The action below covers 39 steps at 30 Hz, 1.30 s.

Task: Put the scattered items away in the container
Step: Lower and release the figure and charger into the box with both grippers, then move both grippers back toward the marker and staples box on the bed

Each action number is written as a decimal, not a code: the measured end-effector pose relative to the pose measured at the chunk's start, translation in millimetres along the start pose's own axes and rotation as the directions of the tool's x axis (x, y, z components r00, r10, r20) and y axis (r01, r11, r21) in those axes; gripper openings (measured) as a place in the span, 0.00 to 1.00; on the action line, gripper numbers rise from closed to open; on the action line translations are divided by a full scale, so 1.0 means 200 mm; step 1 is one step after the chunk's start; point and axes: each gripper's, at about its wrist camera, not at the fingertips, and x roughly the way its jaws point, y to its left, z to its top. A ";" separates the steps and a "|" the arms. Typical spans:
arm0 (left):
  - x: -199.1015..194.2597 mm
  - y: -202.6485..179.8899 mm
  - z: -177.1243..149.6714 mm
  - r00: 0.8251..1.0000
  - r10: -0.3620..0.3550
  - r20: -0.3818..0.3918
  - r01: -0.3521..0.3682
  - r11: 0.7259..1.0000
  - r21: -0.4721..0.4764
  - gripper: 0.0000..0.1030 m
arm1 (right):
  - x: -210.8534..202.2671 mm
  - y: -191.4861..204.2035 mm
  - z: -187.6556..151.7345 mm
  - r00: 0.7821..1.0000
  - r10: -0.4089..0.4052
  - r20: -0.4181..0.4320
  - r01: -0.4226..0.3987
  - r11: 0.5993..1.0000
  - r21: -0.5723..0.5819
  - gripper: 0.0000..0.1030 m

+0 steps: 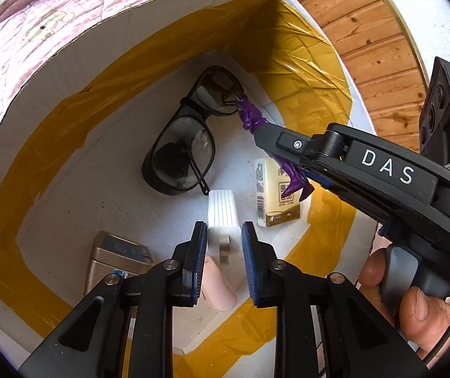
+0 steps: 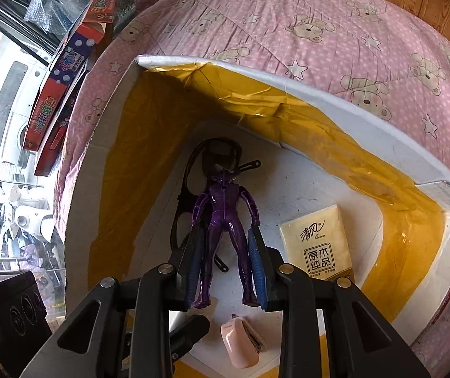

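The container is a white box (image 1: 67, 72) lined with yellow tape, also in the right wrist view (image 2: 344, 110). My right gripper (image 2: 226, 264) is shut on a purple toy figure (image 2: 228, 217) and holds it over the box, above black sunglasses (image 1: 180, 151). In the left wrist view the right gripper (image 1: 288, 154) reaches in from the right with the figure (image 1: 251, 116). My left gripper (image 1: 224, 245) sits around a white ribbed charger (image 1: 221, 217), with its pads at the charger's sides. Whether they press it is unclear.
Inside the box lie a cream tissue pack (image 1: 275, 195), a pink stapler (image 2: 240, 340) and a metallic case (image 1: 114, 258). The box sits on a pink bear-print quilt (image 2: 319, 31). Coloured boxes (image 2: 67, 72) stand at the left, wood panelling (image 1: 366, 31) behind.
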 end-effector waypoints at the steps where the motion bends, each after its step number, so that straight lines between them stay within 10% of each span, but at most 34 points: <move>1: -0.01 0.00 0.00 1.000 0.009 0.010 -0.009 1.000 0.000 0.31 | 0.00 0.00 0.00 1.000 -0.011 0.002 0.011 1.000 -0.006 0.37; 39: -0.43 -0.09 -0.61 0.969 0.069 0.239 -0.142 0.942 0.304 0.36 | -0.40 0.08 -0.64 0.997 -0.048 0.057 0.059 0.973 -0.222 0.41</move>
